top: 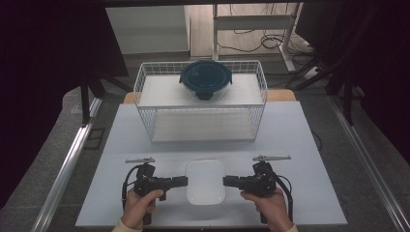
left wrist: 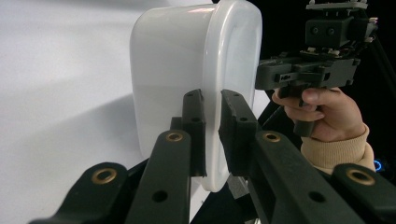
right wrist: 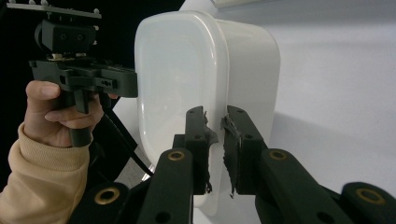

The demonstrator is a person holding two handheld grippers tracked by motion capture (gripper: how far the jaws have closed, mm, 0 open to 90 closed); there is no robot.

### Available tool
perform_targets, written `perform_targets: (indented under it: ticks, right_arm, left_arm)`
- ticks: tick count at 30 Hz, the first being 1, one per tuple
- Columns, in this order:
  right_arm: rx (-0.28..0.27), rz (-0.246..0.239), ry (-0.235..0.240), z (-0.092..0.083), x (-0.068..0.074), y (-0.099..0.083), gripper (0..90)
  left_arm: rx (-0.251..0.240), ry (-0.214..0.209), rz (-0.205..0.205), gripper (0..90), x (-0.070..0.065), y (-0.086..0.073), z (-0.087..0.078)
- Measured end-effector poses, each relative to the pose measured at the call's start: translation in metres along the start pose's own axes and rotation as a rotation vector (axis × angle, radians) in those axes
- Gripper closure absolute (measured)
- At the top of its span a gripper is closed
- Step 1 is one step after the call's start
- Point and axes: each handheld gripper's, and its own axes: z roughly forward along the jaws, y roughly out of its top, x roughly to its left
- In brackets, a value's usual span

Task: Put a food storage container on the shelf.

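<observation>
A white rectangular dish [top: 205, 187] with rounded corners sits between my two grippers near the table's front edge. My left gripper [top: 185, 181] is shut on the rim of its left short side, seen close up in the left gripper view, where the pads [left wrist: 195, 122] pinch the dish's [left wrist: 173, 70] wall. My right gripper [top: 224, 181] is shut on the opposite rim. In the right gripper view its worn pads [right wrist: 236, 140] clamp the dish's [right wrist: 177, 70] edge. Each gripper view shows the other hand and gripper behind the dish. A soft shadow lies on the table beside the dish.
A white wire basket [top: 145, 84] with two shelves stands at the back of the pale blue table [top: 300, 145]. A round glass container with a dark blue lid [top: 206, 79] rests on its upper shelf. Dark floor and rails flank the table.
</observation>
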Motion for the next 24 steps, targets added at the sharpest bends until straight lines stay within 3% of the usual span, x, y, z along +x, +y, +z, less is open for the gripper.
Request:
perform_targets:
  ticks: [8,11,24]
  right_arm:
    - [-0.037,-0.052,0.010,-0.015,0.015,0.006,79.2]
    - [-0.042,-0.072,0.005,-0.016,0.021,0.009,79.2]
    - [-0.061,-0.139,0.002,-0.024,0.034,0.032,79.2]
  left_arm:
    - [-0.023,-0.004,0.057,81.2,-0.016,0.006,-0.007]
    - [-0.027,0.013,0.076,81.1,-0.020,0.010,-0.009]
    - [-0.066,0.008,0.114,80.9,-0.031,0.029,-0.019]
